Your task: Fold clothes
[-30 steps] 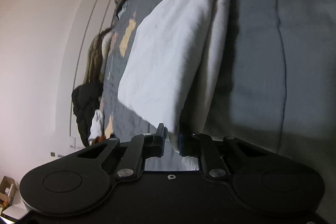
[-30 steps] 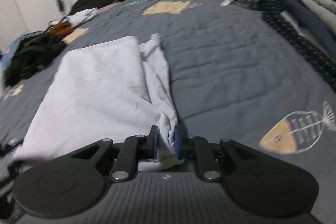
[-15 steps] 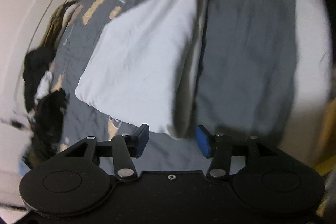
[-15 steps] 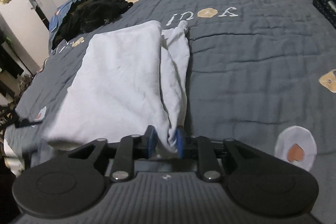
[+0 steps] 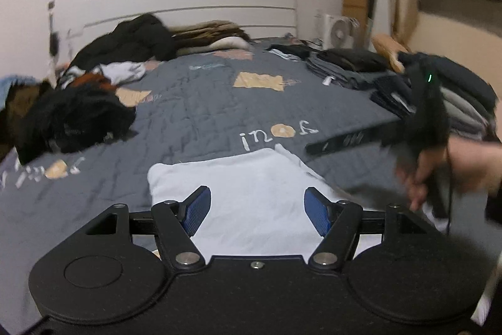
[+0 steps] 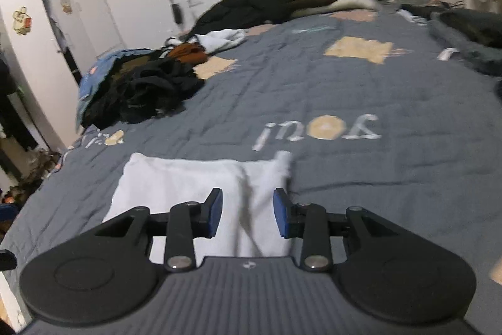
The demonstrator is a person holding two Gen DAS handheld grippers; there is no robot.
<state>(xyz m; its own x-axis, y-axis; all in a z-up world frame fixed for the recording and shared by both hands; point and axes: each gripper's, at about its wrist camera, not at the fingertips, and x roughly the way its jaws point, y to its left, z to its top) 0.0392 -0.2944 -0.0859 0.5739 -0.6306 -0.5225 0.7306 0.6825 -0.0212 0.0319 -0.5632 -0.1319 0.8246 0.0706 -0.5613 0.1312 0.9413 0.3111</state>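
There is one white cloth [image 5: 251,197] on the grey bed cover [image 5: 194,115], folded into a flat shape near the foot of the bed. Its long side runs from the grippers toward the headboard [image 5: 188,2], and a small loose end [image 6: 282,162] sticks out at its far right corner, pointing at the white letters [image 6: 317,131] sewn on the cover.

Two grippers are over it. The left gripper [image 5: 257,208] has its blue pads [image 5: 197,209] spread wide with nothing between them. The right gripper [image 6: 248,212] is also spread apart and holds nothing; the cloth lies under it.

There is one messy dark pile of clothes [image 5: 72,115] on the left of the bed. The left view alone shows one stack of folded clothes [image 5: 439,96] on the right, and a blurry hand [image 5: 445,171] holding the other tool. The right view alone shows a white wardrobe [image 6: 34,52].
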